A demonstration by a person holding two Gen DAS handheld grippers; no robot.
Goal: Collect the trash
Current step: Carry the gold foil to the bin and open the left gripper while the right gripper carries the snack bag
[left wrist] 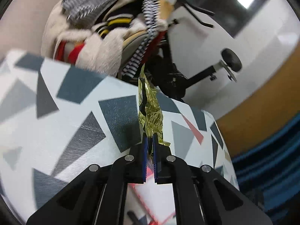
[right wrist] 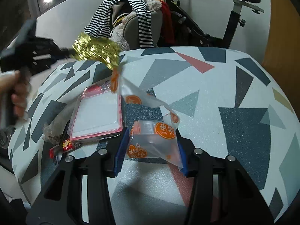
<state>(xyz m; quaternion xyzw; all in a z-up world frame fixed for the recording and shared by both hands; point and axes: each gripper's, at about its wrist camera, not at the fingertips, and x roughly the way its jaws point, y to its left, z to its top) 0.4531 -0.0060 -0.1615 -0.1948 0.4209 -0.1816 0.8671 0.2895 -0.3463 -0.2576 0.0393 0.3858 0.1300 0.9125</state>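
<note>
Right gripper [right wrist: 151, 148], nearest the lens, is clamped on a clear plastic bag [right wrist: 153, 140] with orange print, held over the patterned table [right wrist: 215, 97]. Behind the table stands a chair heaped with clothes [right wrist: 131, 18], and an exercise bike [right wrist: 234, 18]. On the table: a pink-edged blister pack [right wrist: 97, 116], then a small red wrapper [right wrist: 65, 146]. Left gripper [left wrist: 150, 140] is closed on a crumpled gold foil wrapper [left wrist: 150, 108], raised clear of the tabletop, just left of the bag's upper end.

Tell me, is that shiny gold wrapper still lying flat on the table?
No. The left gripper has its jaws shut on the gold wrapper, which hangs in the air above the patterned table.
</note>
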